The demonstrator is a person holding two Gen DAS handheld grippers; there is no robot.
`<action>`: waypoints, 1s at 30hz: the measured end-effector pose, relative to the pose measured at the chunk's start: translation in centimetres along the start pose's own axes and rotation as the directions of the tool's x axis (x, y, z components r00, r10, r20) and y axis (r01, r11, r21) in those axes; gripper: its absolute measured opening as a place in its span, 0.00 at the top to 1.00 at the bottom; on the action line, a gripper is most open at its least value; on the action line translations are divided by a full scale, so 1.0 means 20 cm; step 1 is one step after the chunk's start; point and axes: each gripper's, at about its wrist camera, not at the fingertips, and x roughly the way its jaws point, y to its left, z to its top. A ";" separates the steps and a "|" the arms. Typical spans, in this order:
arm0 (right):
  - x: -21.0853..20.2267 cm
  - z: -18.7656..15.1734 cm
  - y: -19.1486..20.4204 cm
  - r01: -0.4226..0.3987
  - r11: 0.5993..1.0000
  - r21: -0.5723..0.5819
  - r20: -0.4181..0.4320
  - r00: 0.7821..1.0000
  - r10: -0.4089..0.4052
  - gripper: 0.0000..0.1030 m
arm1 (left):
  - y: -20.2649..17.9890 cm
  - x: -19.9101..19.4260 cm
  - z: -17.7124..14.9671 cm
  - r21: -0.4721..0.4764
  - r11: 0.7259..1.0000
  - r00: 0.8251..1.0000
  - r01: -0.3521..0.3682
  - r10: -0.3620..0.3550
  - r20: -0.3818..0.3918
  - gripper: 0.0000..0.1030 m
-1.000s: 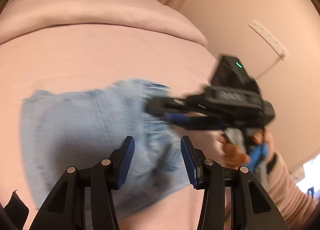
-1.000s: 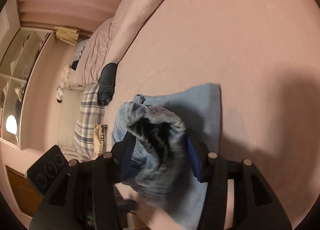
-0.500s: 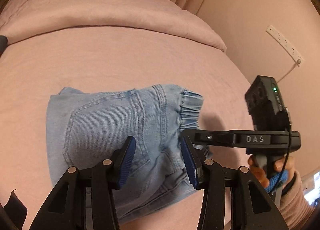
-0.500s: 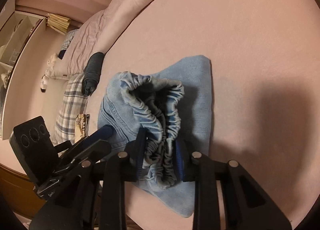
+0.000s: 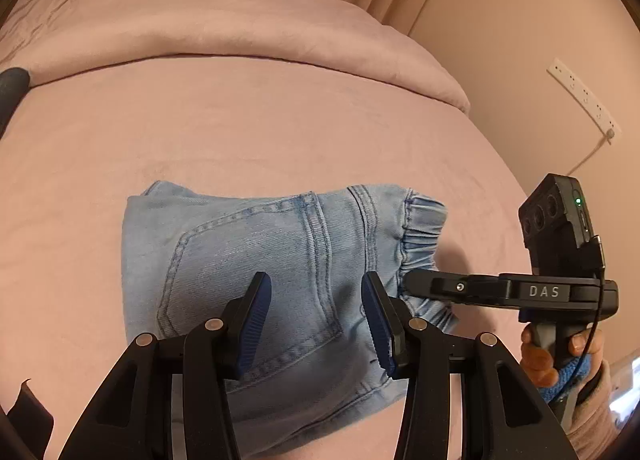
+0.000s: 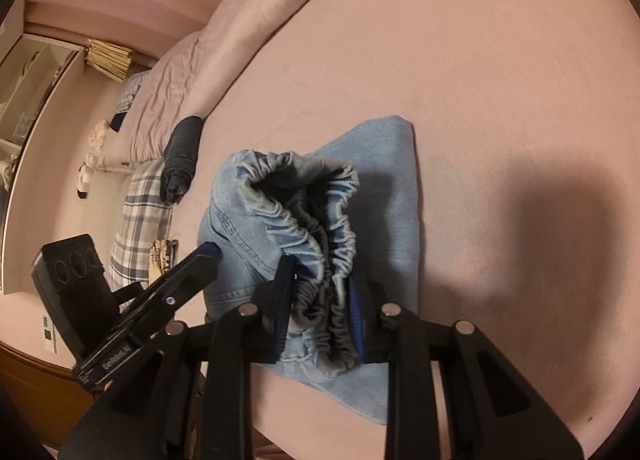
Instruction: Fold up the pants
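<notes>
1. Lying on the pink bed sheet (image 5: 280,131), the folded pair of light blue denim pants (image 5: 256,260) sits toward the near edge of the bed, with a back pocket and its stitching facing up.
2. The left gripper (image 5: 316,320) hovers just above the denim with its blue-padded fingers (image 5: 256,324) spread apart and nothing between them.
3. The right gripper (image 6: 320,308) pinches the gathered elastic waistband (image 6: 316,219) at the pants' right end; its jaws have just been closing, and the bunched cloth is pressed between both pads.
4. In the right wrist view the waistband stands up as a ruffled loop above the flat folded layer beneath.
5. A person's hand (image 5: 560,352) in a pink sleeve holds the right gripper's handle.
6. A rolled dark grey garment (image 6: 182,155) lies well apart at the sheet's far side, seemingly against the pink duvet (image 5: 224,19), though the fisheye edge blurs it.
</notes>
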 end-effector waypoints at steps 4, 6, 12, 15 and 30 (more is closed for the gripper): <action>0.02 -0.01 -0.07 0.015 0.999 0.045 -0.012 1.000 -0.014 0.73 | -0.01 0.11 0.00 0.017 1.000 0.998 -0.013 0.014 -0.065 0.55; 0.06 -0.01 -0.09 0.042 0.997 0.063 -0.020 0.999 -0.041 0.69 | -0.01 0.18 -0.02 0.036 0.998 0.994 -0.042 0.046 -0.101 0.55; -0.08 -0.02 -0.01 0.148 0.989 0.005 0.028 0.988 -0.149 0.60 | -0.02 0.19 -0.03 0.047 0.998 0.994 -0.036 0.040 -0.098 0.55; -0.17 -0.02 0.09 0.202 0.976 -0.077 0.109 0.975 -0.193 0.61 | -0.01 0.19 -0.05 0.039 0.999 0.995 -0.029 0.033 -0.099 0.55; 0.09 0.17 0.15 0.260 0.958 -0.121 0.125 0.961 -0.245 1.00 | -0.05 0.25 -0.04 0.064 0.996 0.991 -0.059 0.066 -0.119 0.55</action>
